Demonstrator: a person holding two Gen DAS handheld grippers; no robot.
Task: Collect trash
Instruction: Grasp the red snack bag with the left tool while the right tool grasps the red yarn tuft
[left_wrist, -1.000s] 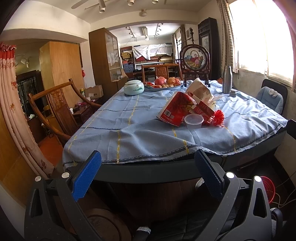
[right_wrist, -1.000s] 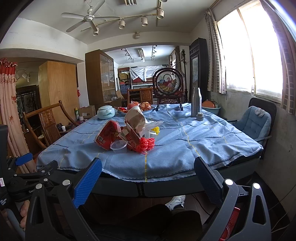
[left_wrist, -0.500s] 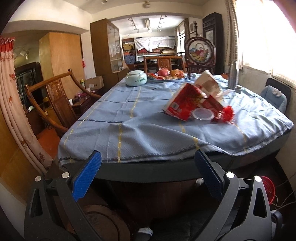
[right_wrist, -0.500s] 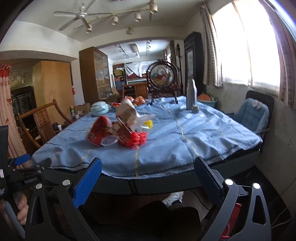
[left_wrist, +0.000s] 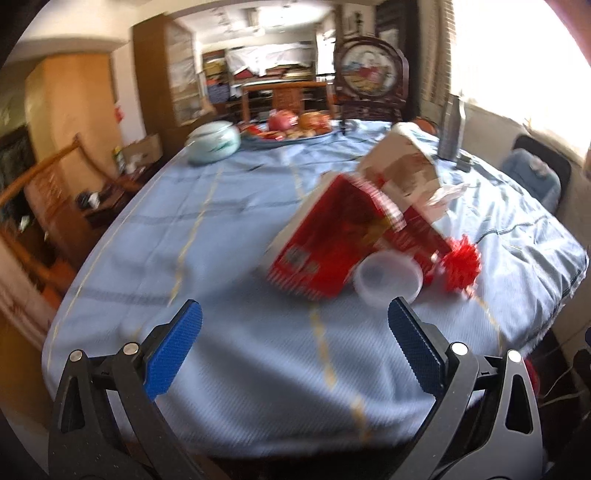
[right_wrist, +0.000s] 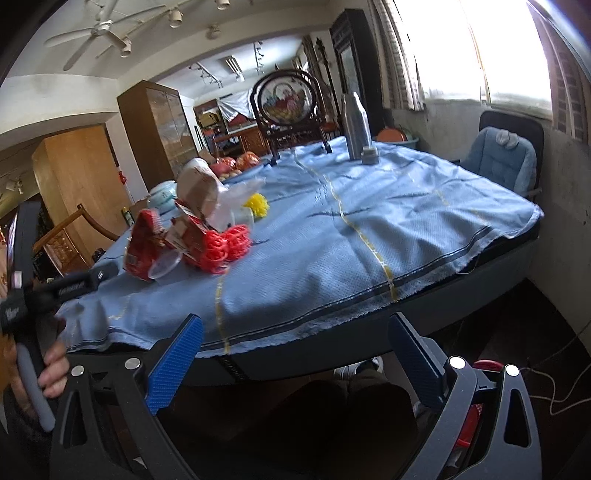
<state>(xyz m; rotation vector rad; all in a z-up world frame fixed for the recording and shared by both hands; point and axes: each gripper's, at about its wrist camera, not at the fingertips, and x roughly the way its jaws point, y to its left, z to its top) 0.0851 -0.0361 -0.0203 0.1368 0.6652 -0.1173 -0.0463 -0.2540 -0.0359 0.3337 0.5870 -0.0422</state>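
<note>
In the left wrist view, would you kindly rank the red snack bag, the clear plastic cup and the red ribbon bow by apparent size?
1. red snack bag, clearly largest.
2. clear plastic cup.
3. red ribbon bow, roughly alike in size to the cup; motion blur makes that order unsure.

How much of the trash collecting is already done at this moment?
Nothing looks collected yet. The red snack bag, the clear plastic cup, the red bow and the paper bag all lie together on the blue tablecloth. The left gripper is open over the table edge near the pile, holding nothing. The right gripper is open and empty too. Every piece is left to pick up.
</note>
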